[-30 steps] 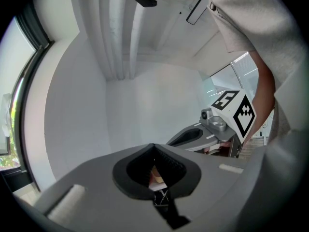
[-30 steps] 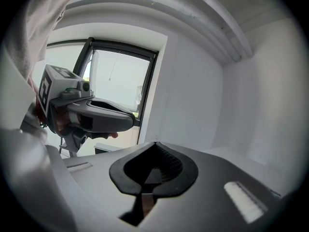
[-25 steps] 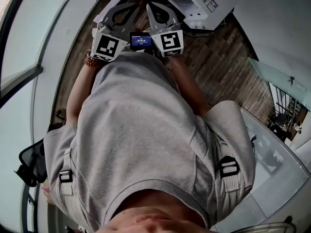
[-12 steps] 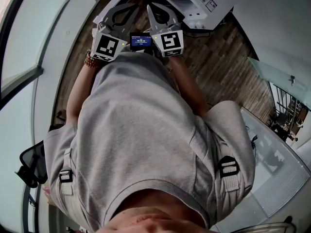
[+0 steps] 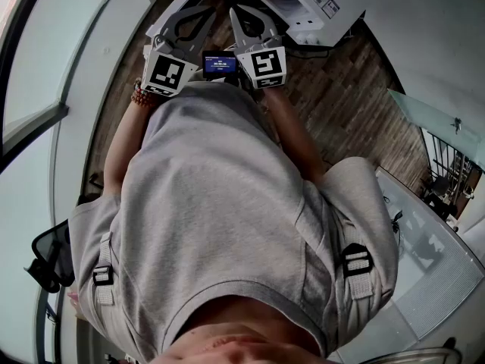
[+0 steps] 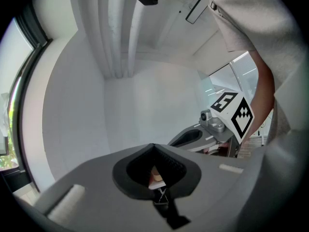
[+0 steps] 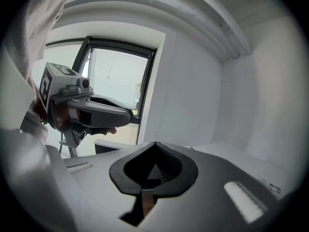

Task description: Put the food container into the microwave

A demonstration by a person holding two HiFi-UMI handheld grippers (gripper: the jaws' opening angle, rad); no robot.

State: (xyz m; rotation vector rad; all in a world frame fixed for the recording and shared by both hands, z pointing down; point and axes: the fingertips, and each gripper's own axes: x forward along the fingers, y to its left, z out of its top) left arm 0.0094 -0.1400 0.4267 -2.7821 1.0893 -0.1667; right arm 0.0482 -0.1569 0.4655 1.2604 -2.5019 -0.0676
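- The left gripper (image 5: 203, 10) and right gripper (image 5: 236, 12) are held side by side at the chest, seemingly idle (task not begun).
- Both jaw pairs meet, holding nothing.
- The food container shows in no view.

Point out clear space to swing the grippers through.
Bare wood floor lies right of the right gripper, between the white appliance and the glass panel. It is crowded where the left gripper and right gripper flank the small screen.

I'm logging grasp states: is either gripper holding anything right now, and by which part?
Nothing is held. The left gripper and the right gripper each have their jaws shut together with nothing between them.
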